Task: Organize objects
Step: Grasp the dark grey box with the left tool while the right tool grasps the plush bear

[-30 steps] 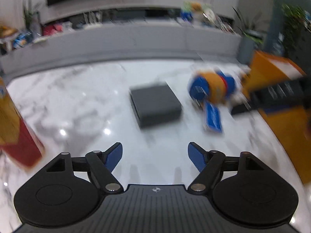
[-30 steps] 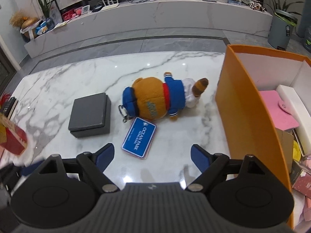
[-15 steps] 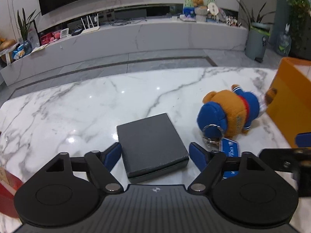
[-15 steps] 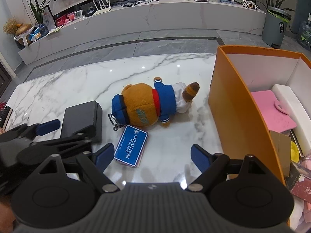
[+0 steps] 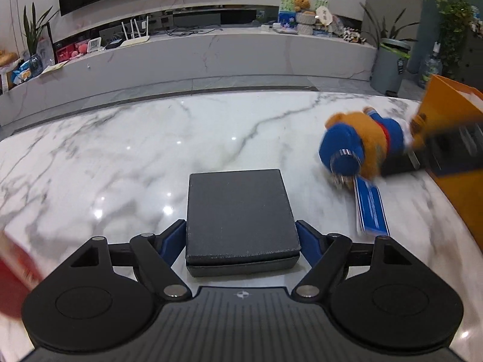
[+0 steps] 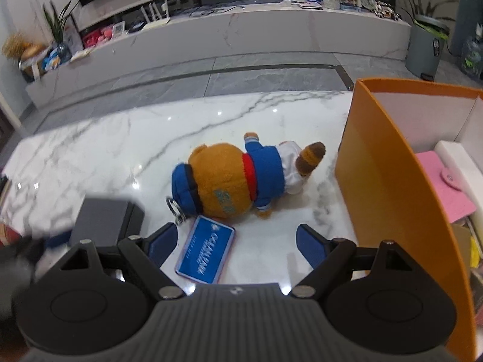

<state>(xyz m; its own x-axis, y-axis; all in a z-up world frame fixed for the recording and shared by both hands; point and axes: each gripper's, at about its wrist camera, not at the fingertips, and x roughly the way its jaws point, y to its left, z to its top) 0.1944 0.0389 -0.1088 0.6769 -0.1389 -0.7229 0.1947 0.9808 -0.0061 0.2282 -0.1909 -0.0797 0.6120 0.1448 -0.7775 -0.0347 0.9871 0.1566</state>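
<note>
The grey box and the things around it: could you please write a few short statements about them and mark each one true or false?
1. The grey box lies between the fingers of the left gripper. True; the jaws are closing on it.
2. The plush bear stands upright on the table. False; it lies on its side on the marble table.
3. A blue tag lies on the table beside the bear's keyring. True.
4. The right gripper is shut on the tag. False; its jaws stand open above it.
5. The orange box is empty. False; a pink wallet and other items lie inside.
</note>
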